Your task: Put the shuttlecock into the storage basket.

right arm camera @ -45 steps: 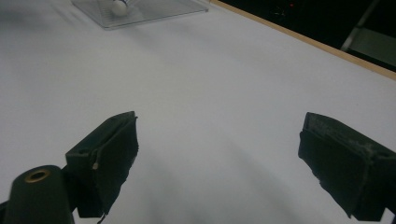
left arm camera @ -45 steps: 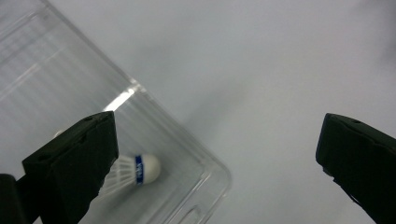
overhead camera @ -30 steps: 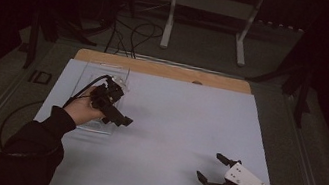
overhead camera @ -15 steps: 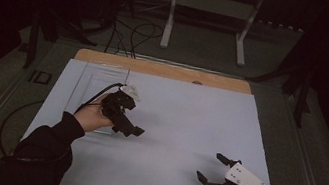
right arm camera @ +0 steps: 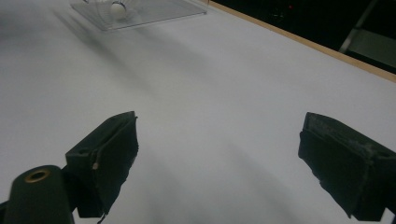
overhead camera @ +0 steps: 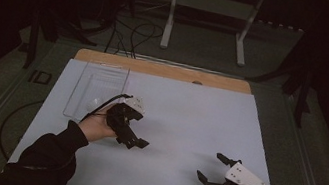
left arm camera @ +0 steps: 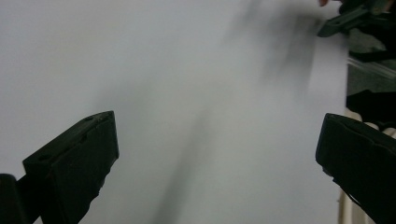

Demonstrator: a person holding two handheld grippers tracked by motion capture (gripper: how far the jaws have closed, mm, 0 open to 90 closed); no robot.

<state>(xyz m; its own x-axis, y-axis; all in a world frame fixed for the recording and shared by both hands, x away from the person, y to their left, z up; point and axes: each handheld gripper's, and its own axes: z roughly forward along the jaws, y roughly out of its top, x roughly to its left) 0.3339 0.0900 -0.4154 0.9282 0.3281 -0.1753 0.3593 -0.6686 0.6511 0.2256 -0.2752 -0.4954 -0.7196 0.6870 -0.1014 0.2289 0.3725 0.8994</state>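
My left gripper [overhead camera: 136,141] hangs over the white table sheet [overhead camera: 189,112] left of centre, held in a hand with a dark sleeve. Its jaws stand wide apart in the left gripper view [left arm camera: 215,158], with only bare sheet between them. My right gripper [overhead camera: 209,167] rests near the front right edge, a grey plate on top, and is open too [right arm camera: 219,158], holding nothing. A clear plastic tray [overhead camera: 97,89] lies at the far left of the sheet. In the right gripper view this tray [right arm camera: 140,11] has a small white round thing [right arm camera: 116,8] in it.
A wooden strip [overhead camera: 166,70] borders the table's far edge. Beyond it stand a white frame's legs [overhead camera: 204,23] and loose cables [overhead camera: 132,31] on the dark floor. The left gripper's cable [overhead camera: 105,100] trails across the tray's near end.
My left gripper has moved from over the tray to the right and nearer the person, toward the sheet's middle. The right gripper has stayed still.
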